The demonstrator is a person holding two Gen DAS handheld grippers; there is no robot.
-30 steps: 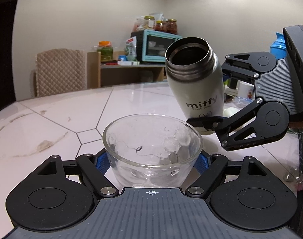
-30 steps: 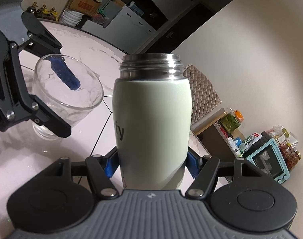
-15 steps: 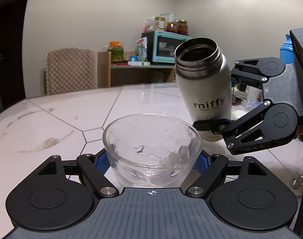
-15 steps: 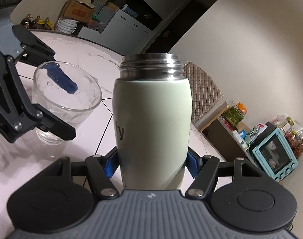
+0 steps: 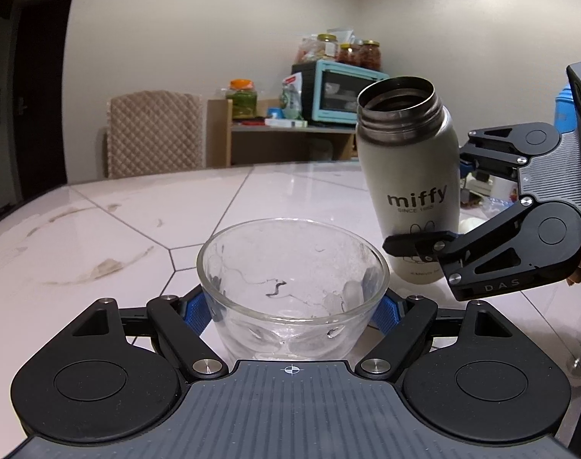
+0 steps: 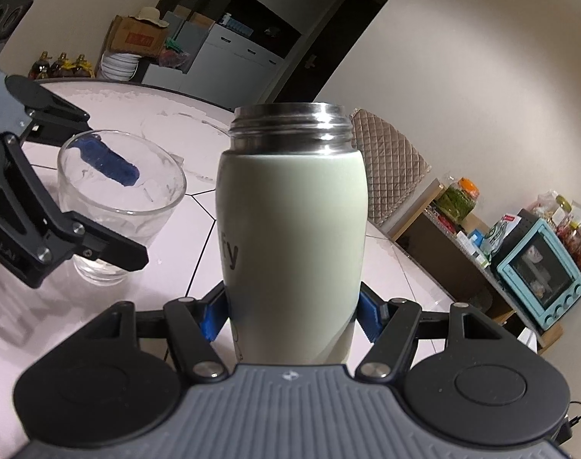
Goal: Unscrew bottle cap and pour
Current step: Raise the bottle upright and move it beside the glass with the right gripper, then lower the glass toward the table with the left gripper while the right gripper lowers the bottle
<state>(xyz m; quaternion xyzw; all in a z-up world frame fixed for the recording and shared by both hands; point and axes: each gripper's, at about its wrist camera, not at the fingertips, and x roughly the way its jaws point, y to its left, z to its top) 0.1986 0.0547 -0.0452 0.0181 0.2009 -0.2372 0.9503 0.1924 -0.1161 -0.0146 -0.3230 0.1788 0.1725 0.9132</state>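
The left gripper (image 5: 292, 308) is pinching a clear glass cup (image 5: 292, 283) between its blue pads, the cup sitting on the white marble table (image 5: 111, 229). Just beside the cup, the right gripper (image 6: 292, 313) is clamping the lower body of the pale "miffy" flask (image 6: 292, 222), uncapped, its steel mouth leaning slightly toward the cup. The flask's base seems to be hanging just above the table, though contact is hard to judge.
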